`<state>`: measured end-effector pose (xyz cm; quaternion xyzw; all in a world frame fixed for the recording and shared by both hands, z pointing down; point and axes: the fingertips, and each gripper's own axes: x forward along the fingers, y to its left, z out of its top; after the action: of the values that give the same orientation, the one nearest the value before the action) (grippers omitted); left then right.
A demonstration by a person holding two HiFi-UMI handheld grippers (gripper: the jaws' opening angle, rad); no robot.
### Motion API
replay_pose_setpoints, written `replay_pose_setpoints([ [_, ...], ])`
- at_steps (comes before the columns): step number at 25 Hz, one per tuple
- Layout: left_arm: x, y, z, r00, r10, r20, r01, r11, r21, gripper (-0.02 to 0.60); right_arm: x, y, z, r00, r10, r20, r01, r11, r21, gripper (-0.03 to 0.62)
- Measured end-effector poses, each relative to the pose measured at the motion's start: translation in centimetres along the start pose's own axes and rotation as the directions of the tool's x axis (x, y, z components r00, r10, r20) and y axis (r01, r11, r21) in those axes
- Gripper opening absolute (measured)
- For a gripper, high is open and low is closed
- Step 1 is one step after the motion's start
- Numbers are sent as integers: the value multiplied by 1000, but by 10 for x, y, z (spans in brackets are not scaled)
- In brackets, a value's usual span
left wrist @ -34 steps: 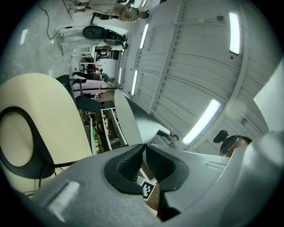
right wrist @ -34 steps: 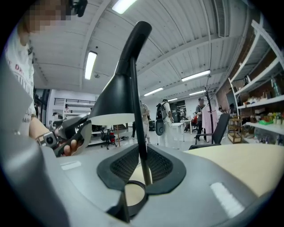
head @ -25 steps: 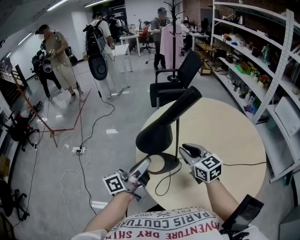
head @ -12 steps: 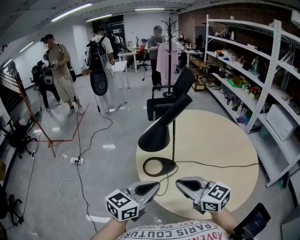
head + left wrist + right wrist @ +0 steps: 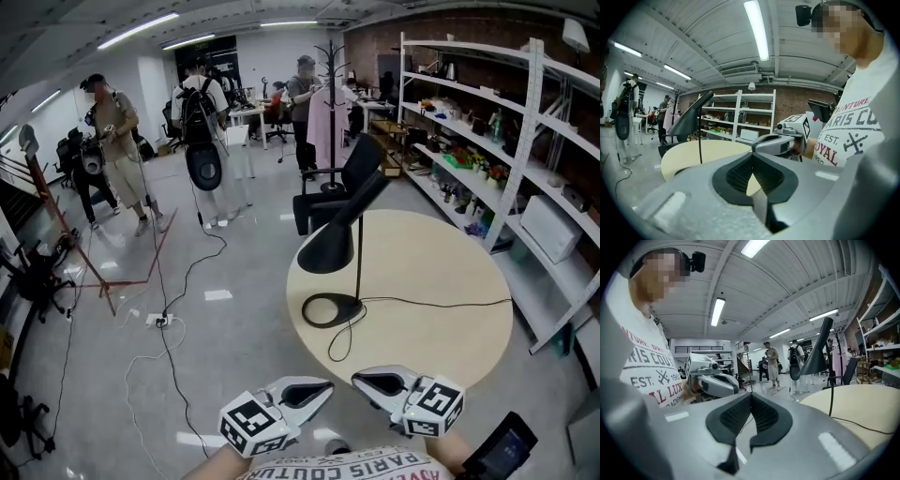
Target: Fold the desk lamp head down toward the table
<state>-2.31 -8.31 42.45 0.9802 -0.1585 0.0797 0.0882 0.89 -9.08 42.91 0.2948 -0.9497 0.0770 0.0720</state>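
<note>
The black desk lamp stands on the round beige table (image 5: pixel 441 309). Its round base (image 5: pixel 332 309) is near the table's left edge, and its cone head (image 5: pixel 328 251) slopes down to the left off a thin stem (image 5: pixel 359 258). My left gripper (image 5: pixel 317 385) and right gripper (image 5: pixel 364 379) are both shut and empty. They sit close to my body, short of the table's near edge and well apart from the lamp. The left gripper view shows the lamp head (image 5: pixel 689 123) far left and the right gripper (image 5: pixel 780 140) opposite. The right gripper view shows the lamp head (image 5: pixel 819 357) and the left gripper (image 5: pixel 712 380).
The lamp's cord (image 5: pixel 431 302) runs across the table to the right. A black chair (image 5: pixel 337 187) stands behind the table and shelving (image 5: pixel 506 141) lines the right wall. Several people (image 5: pixel 117 141) stand at the back left. Cables (image 5: pixel 178 281) lie on the floor.
Both grippers have drawn back from the lamp's base and stem toward my body. The head view has backed away, so the lamp looks smaller and farther off.
</note>
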Motion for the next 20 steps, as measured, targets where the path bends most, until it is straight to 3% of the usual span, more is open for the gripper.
replay_pose_setpoints([
  [11, -57, -64, -2, 999, -35, 30, 34, 999, 25, 0, -15, 85, 0, 997, -74, 30, 75, 997, -9, -2],
  [20, -68, -94, 10, 996, -67, 58, 64, 997, 42, -2, -33, 102, 5, 994, -103, 39, 104, 994, -23, -2],
])
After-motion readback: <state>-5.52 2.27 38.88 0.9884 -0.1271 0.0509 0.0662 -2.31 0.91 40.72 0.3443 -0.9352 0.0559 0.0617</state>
